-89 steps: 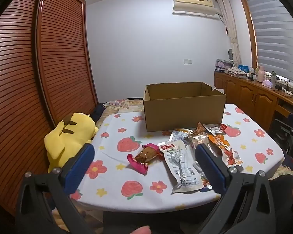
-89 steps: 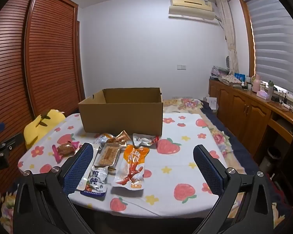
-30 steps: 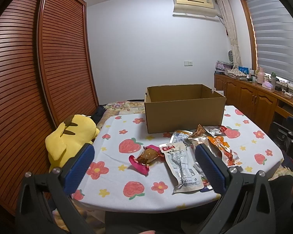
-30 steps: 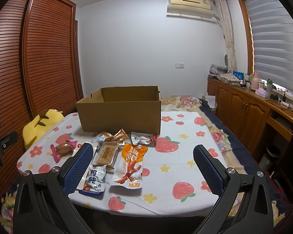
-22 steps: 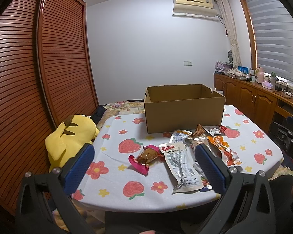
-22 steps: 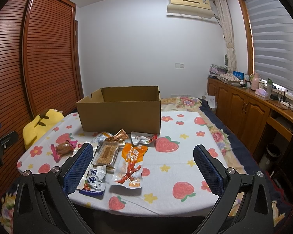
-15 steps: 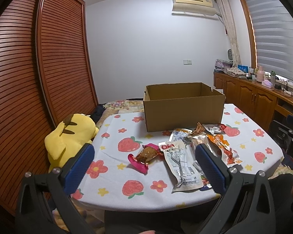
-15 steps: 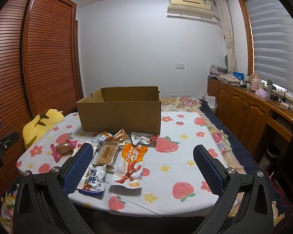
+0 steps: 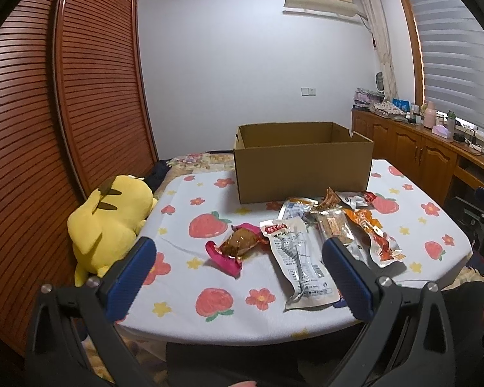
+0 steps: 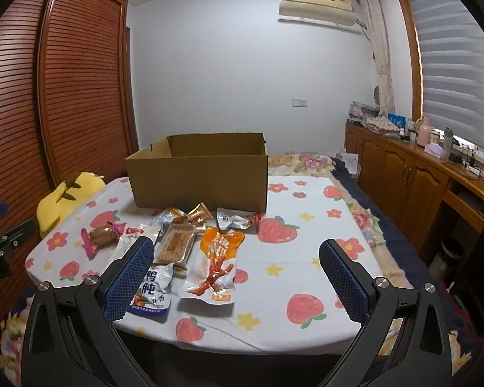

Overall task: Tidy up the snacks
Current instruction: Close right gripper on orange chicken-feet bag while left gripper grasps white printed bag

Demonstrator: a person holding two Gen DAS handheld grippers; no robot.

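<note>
Looking along the left gripper (image 9: 237, 269), blue pads spread wide with nothing between them, held above the near edge of the strawberry-print tablecloth (image 9: 209, 303). Open cardboard box (image 9: 303, 174) sitting further back on the cloth, top flaps gone or folded, inside not visible. Just in front of the box, a messy cluster of snacks: pink-wrapped brown snack (image 9: 237, 246) in front of its left end, long white packet (image 9: 298, 261) beside that, clear pack with a brown bar (image 9: 332, 225), orange packet (image 9: 371, 235) toward the right end, couple of small silver ones right against the box front. Yellow plush toy (image 9: 108, 222) well left of the box, off the cloth edge.
</note>
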